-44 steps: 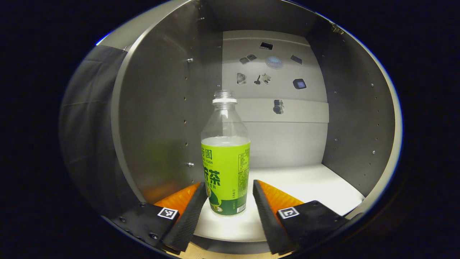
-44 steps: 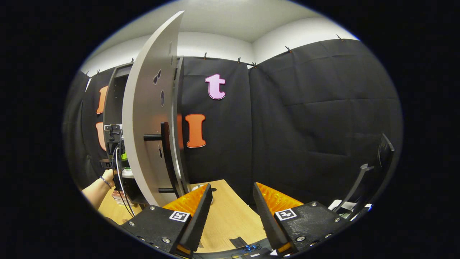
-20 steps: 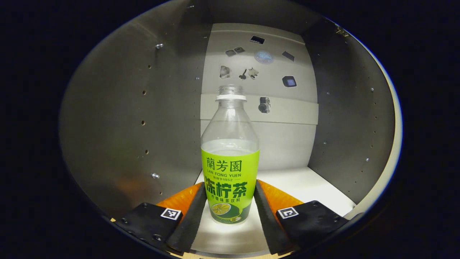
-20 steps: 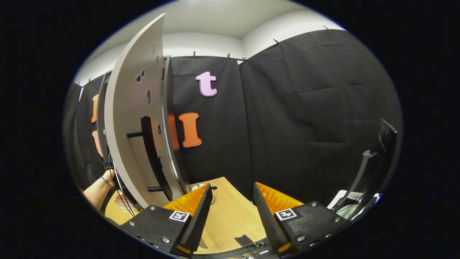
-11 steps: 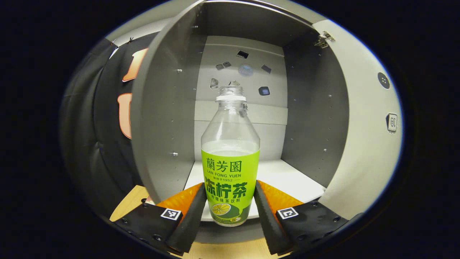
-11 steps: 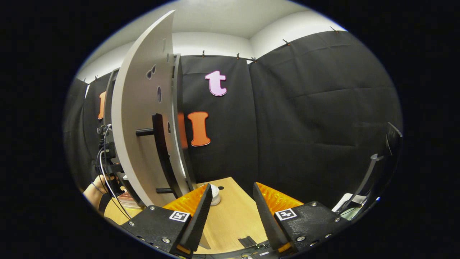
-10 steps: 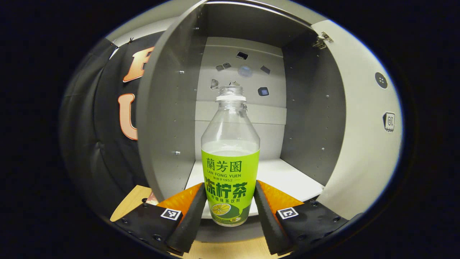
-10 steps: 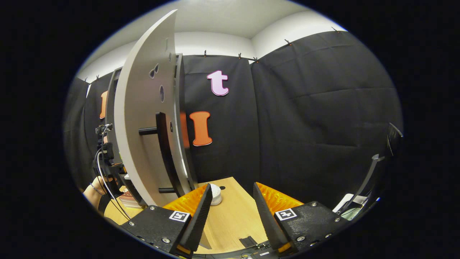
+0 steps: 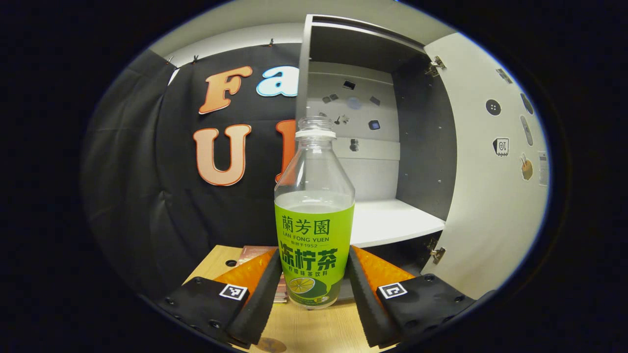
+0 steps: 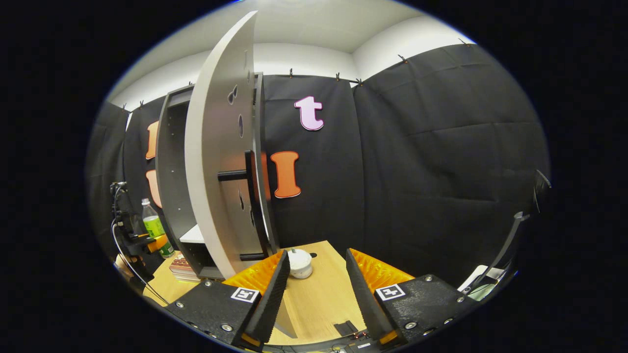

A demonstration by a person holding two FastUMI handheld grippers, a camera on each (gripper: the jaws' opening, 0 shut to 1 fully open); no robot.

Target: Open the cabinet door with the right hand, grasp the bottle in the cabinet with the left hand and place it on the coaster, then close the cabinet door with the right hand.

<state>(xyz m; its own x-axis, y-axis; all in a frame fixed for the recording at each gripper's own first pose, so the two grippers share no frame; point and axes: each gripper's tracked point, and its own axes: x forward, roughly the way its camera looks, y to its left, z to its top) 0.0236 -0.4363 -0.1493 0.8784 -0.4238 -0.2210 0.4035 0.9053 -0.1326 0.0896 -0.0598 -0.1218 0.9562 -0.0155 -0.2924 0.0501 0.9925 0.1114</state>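
Note:
A clear, capless bottle [image 9: 314, 230] with a green label stands upright between my left gripper's [image 9: 314, 262] fingers, which press on its lower sides. It hangs above the wooden table [image 9: 314, 328], outside the open cabinet [image 9: 373, 147] and to its front left. The cabinet's white shelf [image 9: 392, 220] is bare. At the bottom edge a brown round rim [image 9: 267, 344] peeks out, possibly the coaster. In the right gripper view the bottle [image 10: 154, 228] is small at far left. My right gripper [image 10: 314, 282] is open over the table, just right of the open door [image 10: 216, 147] and its black handle [image 10: 252, 206].
A stack of books [image 9: 255, 255] lies under the cabinet, also seen as books [image 10: 184, 267] in the right gripper view. A small white round object [image 10: 300, 263] sits on the table near the door's foot. The open door [image 9: 490, 186] stands to the bottle's right. A monitor arm [image 10: 510, 235] is at far right.
My left gripper has drawn back out of the cabinet with the bottle in its grip, off the shelf and to the left over the table. The right gripper stays open beside the door.

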